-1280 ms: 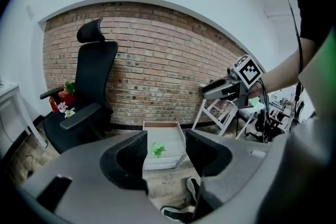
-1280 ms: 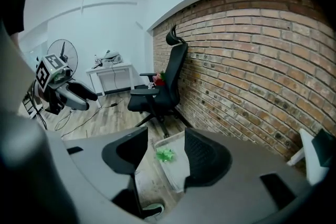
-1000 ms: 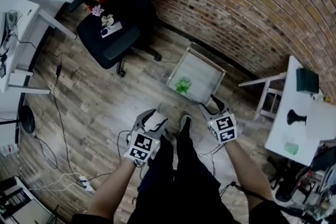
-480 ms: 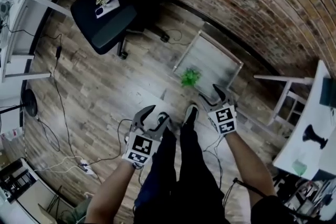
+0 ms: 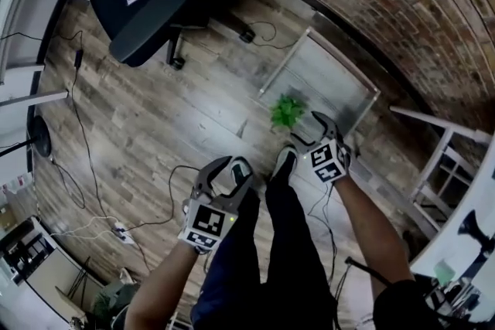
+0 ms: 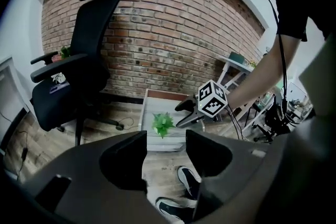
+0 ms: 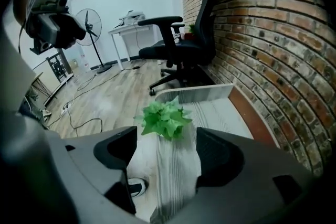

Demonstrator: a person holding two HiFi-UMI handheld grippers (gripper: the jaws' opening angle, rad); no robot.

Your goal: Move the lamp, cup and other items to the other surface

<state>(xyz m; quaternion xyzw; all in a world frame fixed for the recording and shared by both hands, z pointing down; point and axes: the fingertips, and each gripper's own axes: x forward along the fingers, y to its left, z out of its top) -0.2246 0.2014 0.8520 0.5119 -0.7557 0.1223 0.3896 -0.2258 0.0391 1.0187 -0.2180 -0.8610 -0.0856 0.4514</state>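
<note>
A small green plant (image 5: 288,110) stands at the near edge of a low grey table (image 5: 340,77) by the brick wall. My right gripper (image 5: 308,129) hovers just short of it, jaws opening, with nothing between the pads; in the right gripper view the plant (image 7: 165,119) sits just beyond the right gripper (image 7: 167,152). My left gripper (image 5: 228,168) hangs open and empty over the floor, above the person's shoes. From the left gripper (image 6: 165,157) I see the plant (image 6: 163,123) and the right gripper (image 6: 179,115). A black lamp (image 5: 473,226) and a green cup (image 5: 442,272) stand on a white table at the far right.
A black office chair (image 5: 143,0) with flowers on its seat stands at the upper left. Cables (image 5: 85,158) and a power strip (image 5: 120,232) lie on the wooden floor. A white frame stand (image 5: 441,158) is beside the low table. A fan (image 7: 88,23) stands farther off.
The right gripper has moved closer to the plant and its jaws have spread wider. The head view has swung, pushing the white table toward the right edge. The left gripper keeps its opening.
</note>
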